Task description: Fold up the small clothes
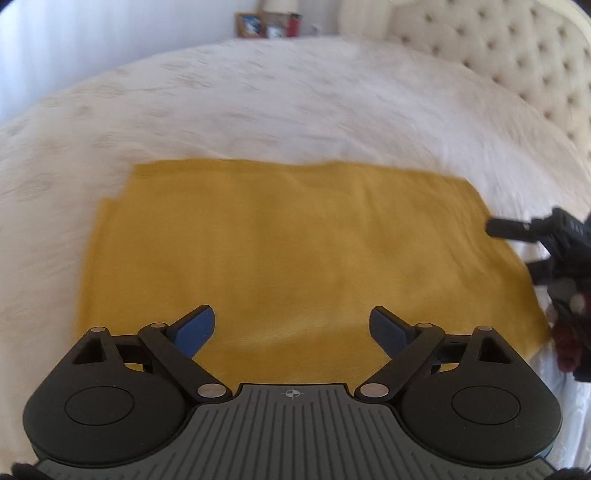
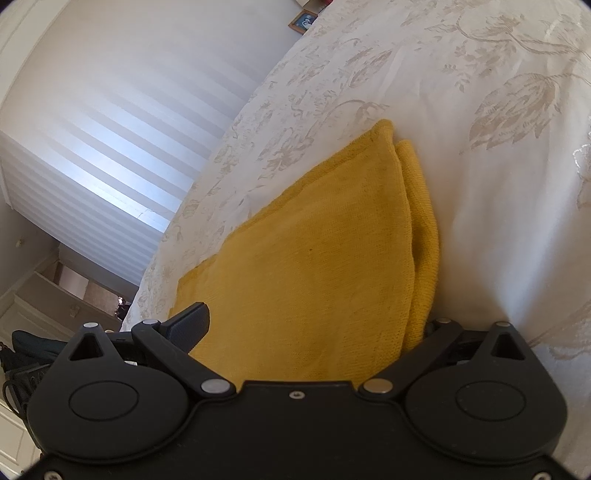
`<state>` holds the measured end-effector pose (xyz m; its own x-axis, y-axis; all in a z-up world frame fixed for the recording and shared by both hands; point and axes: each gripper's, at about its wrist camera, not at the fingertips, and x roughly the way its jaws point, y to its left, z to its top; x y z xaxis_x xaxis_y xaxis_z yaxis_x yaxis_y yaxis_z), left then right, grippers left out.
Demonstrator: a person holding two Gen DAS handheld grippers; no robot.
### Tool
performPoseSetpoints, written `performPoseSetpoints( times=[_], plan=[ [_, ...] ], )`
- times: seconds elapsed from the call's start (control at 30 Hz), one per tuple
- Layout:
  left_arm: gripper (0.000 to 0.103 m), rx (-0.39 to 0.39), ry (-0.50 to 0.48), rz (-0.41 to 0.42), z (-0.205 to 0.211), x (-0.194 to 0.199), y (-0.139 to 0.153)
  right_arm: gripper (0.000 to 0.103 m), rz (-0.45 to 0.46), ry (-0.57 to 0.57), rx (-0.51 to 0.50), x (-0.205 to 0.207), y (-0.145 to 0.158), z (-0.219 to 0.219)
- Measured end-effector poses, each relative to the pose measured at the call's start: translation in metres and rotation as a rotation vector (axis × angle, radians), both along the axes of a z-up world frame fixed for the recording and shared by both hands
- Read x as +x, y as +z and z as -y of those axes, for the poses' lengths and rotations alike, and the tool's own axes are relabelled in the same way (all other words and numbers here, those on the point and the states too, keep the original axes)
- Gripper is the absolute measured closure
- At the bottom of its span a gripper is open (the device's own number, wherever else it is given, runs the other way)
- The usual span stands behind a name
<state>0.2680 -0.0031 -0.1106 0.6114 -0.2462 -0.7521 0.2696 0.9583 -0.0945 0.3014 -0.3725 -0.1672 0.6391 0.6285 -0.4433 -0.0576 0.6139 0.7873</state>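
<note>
A mustard-yellow knitted garment (image 1: 280,236) lies folded into a flat rectangle on the white flowered bedspread (image 1: 258,103). My left gripper (image 1: 291,317) hovers open over its near edge, blue pads wide apart with nothing between them. At the cloth's right end sits my right gripper (image 1: 511,245), its black fingers spread. In the right wrist view the garment (image 2: 314,240) shows stacked layers at its right edge. There the right gripper (image 2: 314,317) stands open, its left finger (image 2: 190,325) resting on top of the cloth and the other finger hidden under the cloth's edge.
A cream tufted headboard (image 1: 517,55) runs along the bed's right side. Picture frames (image 1: 251,24) stand beyond the far edge. Bright window blinds (image 2: 110,129) and pale cabinets (image 2: 48,295) lie past the bed's left side. A dark red sleeve (image 1: 565,347) shows behind the right gripper.
</note>
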Motion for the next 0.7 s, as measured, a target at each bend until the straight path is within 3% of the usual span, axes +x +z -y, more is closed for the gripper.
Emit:
performPoseSetpoints(
  times=[0.13, 0.23, 0.3, 0.33, 0.53, 0.6, 0.7],
  plan=[
    [0.011, -0.001, 0.126, 0.069, -0.052, -0.013, 0.008, 0.016, -0.035, -0.027, -0.004, -0.001, 0.002, 0.004],
    [0.011, -0.005, 0.207, 0.074, -0.088, -0.018, 0.008, 0.041, -0.075, -0.056, -0.027, -0.004, 0.003, 0.009],
    [0.011, -0.008, 0.248, 0.069, -0.109, -0.02, 0.007, 0.068, -0.095, -0.065, -0.059, -0.007, 0.005, 0.01],
    [0.011, -0.009, 0.267, 0.068, -0.118, -0.021, 0.005, 0.075, -0.096, -0.067, -0.076, -0.009, 0.008, 0.01],
    [0.011, 0.006, 0.37, 0.043, -0.168, -0.025, -0.016, 0.078, -0.045, -0.04, -0.148, -0.011, 0.049, -0.01],
    [0.011, -0.005, 0.362, 0.019, -0.179, -0.024, -0.027, 0.079, -0.02, -0.016, -0.162, -0.007, 0.068, -0.022],
    [0.01, -0.024, 0.334, 0.045, -0.185, -0.033, -0.039, 0.079, 0.012, 0.029, -0.172, 0.001, 0.096, -0.048]
  ],
)
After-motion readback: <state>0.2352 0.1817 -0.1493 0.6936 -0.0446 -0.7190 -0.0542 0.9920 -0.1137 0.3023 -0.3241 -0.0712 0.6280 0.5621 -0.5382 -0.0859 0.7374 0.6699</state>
